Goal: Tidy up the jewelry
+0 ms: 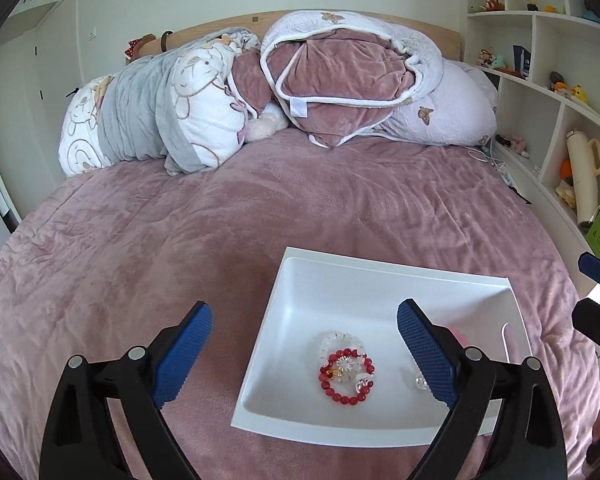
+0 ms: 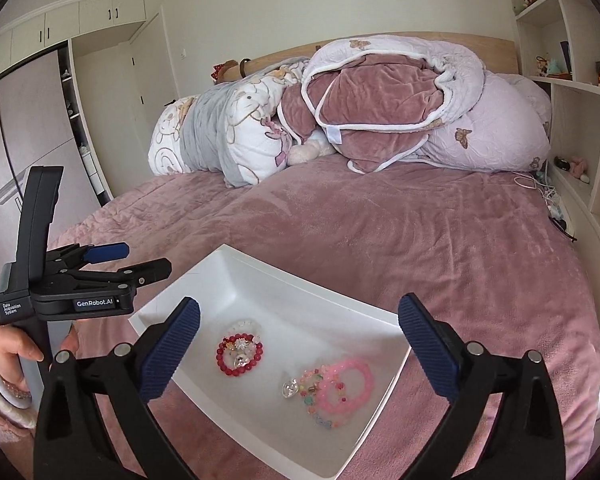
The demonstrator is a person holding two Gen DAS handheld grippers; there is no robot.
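Note:
A white tray (image 1: 300,272) (image 2: 236,256) lies on the pink bedspread. In it lie a red bead bracelet (image 1: 346,398) (image 2: 239,360) on top of a clear crystal one (image 1: 340,338), and to the right a pink bracelet (image 2: 346,386) with a multicoloured bead bracelet (image 2: 314,394) and a clear charm (image 2: 289,389) (image 1: 421,381). My left gripper (image 1: 304,356) is open and empty, hovering over the tray's left side; it also shows in the right wrist view (image 2: 140,262). My right gripper (image 2: 300,344) is open and empty above the tray.
The bed (image 1: 180,220) holds rolled quilts and pillows (image 1: 332,76) at the headboard. White shelves (image 1: 556,92) with toys stand along the right. A wardrobe (image 2: 28,120) stands to the left. A charging cable (image 2: 540,188) lies at the bed's right edge.

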